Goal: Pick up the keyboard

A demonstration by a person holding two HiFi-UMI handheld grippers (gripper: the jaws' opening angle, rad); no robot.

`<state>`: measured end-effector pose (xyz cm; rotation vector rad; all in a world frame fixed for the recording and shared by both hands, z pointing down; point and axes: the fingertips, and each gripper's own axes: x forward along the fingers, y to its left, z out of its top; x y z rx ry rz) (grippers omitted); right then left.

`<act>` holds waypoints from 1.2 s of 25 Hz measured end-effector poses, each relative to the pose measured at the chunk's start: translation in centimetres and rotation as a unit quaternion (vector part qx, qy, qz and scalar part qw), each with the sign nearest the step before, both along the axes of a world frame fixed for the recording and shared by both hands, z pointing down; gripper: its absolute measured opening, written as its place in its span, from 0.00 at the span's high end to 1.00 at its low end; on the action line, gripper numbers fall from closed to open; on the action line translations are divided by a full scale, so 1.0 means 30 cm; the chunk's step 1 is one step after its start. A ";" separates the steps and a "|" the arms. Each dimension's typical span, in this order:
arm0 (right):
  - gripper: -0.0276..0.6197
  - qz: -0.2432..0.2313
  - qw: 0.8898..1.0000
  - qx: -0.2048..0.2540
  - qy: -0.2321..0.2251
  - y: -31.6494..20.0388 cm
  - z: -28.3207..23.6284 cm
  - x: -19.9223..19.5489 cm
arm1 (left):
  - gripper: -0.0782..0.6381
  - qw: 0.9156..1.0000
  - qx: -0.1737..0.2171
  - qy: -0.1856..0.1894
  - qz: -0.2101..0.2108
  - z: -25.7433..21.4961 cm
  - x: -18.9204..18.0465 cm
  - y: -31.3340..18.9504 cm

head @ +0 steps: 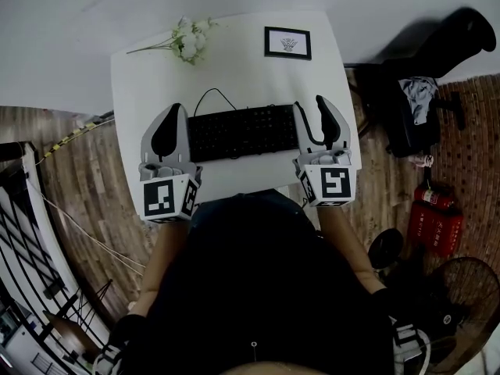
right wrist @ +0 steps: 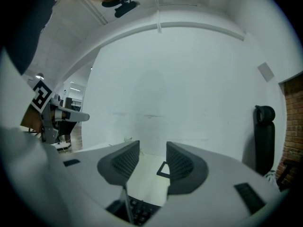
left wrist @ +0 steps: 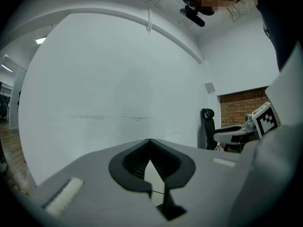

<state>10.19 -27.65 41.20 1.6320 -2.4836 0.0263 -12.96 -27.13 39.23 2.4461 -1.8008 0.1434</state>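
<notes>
Head view: black keyboard (head: 242,131) is lying flat on the white surface (head: 234,69). The left hand-held gripper (head: 174,109) is hovering at its left end and the right hand-held gripper (head: 309,102) at its right end. Flowers (head: 187,37) and a framed picture (head: 287,43) are sitting farther back.

Left gripper view: left hand-held gripper (left wrist: 150,143) jaws are pressing together with nothing between them, facing a white wall.

Right gripper view: right hand-held gripper (right wrist: 152,150) jaws are standing apart, gripping nothing. The keyboard (right wrist: 139,212) edge is showing low beneath them, and the framed picture (right wrist: 163,170) is showing in the gap.
</notes>
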 end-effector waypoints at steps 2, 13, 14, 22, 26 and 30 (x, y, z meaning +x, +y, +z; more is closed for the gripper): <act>0.73 0.002 1.000 -0.012 0.008 0.013 0.029 0.006 | 0.88 1.000 -0.006 -0.006 0.003 0.016 0.004 0.012; 0.73 0.008 0.994 -0.096 0.050 0.039 0.284 0.049 | 0.88 0.997 -0.073 -0.027 0.016 0.201 0.000 0.030; 0.73 0.008 0.993 -0.104 0.052 0.043 0.305 0.053 | 0.88 0.997 -0.075 -0.025 0.016 0.209 0.000 0.032; 0.72 0.003 0.985 -0.159 0.074 0.078 0.449 0.081 | 0.88 0.995 -0.100 -0.022 0.020 0.268 0.004 0.042; 0.70 -0.009 0.979 -0.191 0.076 0.099 0.512 0.079 | 0.88 0.994 -0.110 -0.023 0.017 0.286 -0.006 0.050; 0.68 -0.018 0.972 -0.224 0.072 0.115 0.565 0.078 | 0.88 0.992 -0.122 -0.026 0.011 0.313 -0.022 0.057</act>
